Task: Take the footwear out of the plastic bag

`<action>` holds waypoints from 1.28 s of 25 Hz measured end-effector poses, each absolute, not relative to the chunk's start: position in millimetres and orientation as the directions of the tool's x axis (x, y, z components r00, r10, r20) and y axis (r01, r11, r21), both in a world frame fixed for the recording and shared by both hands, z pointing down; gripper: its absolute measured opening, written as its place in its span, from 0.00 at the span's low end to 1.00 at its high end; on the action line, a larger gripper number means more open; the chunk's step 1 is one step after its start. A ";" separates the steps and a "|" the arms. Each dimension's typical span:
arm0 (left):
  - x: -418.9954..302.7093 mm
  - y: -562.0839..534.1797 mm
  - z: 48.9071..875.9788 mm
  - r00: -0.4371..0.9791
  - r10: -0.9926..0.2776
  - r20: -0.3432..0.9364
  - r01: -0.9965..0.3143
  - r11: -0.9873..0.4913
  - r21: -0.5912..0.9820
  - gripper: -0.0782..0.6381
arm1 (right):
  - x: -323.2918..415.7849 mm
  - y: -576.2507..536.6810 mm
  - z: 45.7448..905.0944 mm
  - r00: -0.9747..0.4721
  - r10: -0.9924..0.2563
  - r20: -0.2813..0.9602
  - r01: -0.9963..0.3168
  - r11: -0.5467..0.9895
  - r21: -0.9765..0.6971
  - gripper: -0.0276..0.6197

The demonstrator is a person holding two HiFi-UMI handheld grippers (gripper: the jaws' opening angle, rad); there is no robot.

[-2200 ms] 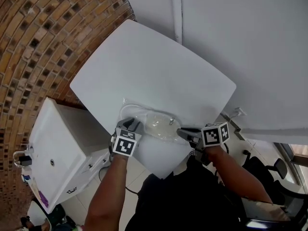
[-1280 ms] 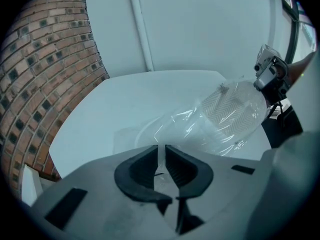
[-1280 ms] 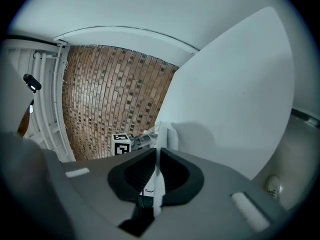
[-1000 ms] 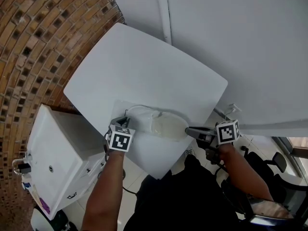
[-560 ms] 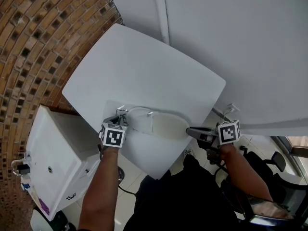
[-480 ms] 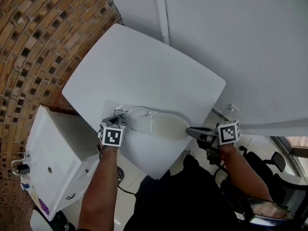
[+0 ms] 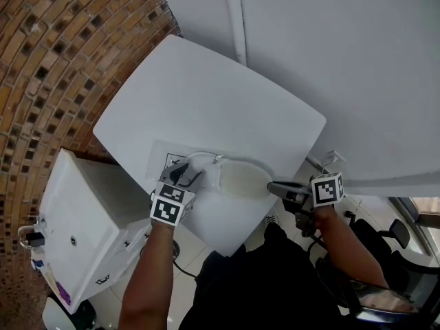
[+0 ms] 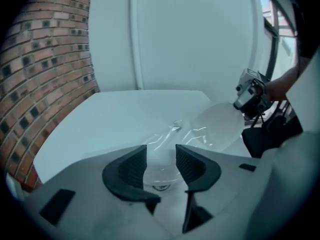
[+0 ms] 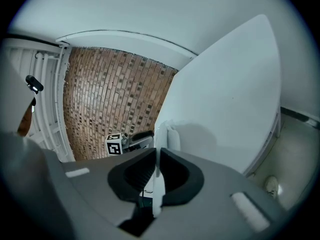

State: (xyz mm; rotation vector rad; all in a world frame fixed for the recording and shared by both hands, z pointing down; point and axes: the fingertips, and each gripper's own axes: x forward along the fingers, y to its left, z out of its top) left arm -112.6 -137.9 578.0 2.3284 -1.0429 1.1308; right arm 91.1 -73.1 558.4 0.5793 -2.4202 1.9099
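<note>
On the white table [image 7: 206,95] | left gripper [image 7: 183,176] jaws opening, white shoe [image 7: 206,172] between them | right gripper [image 7: 272,186] pinches plastic bag [image 7: 242,180] edge

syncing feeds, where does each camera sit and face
Head view: on the head, steeply down at the table; forearms, left gripper, right gripper show.
Left gripper view: on that gripper, jaws opening around the plastic bag, facing the right gripper.
Right gripper view: on that gripper, shut on the plastic bag, facing the left one.
Gripper views share the plastic bag.
</note>
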 end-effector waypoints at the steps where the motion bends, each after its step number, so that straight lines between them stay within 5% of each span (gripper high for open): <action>1: -101.8 -133.5 580.5 0.426 -0.440 0.790 -0.710 -0.704 -0.009 0.38 | 89.1 -72.3 557.0 -0.934 -0.277 0.227 -0.285 0.194 -0.939 0.09; 23: -74.2 -132.6 608.1 0.384 -0.382 0.841 -0.672 -0.740 -0.030 0.23 | 124.5 -60.4 543.7 -0.937 -0.300 0.176 -0.237 0.179 -0.955 0.09; 32: -61.1 -128.0 605.4 0.422 -0.354 0.835 -0.596 -0.802 -0.039 0.26 | 143.7 -67.5 505.1 -0.925 -0.380 -0.006 -0.071 0.187 -0.980 0.09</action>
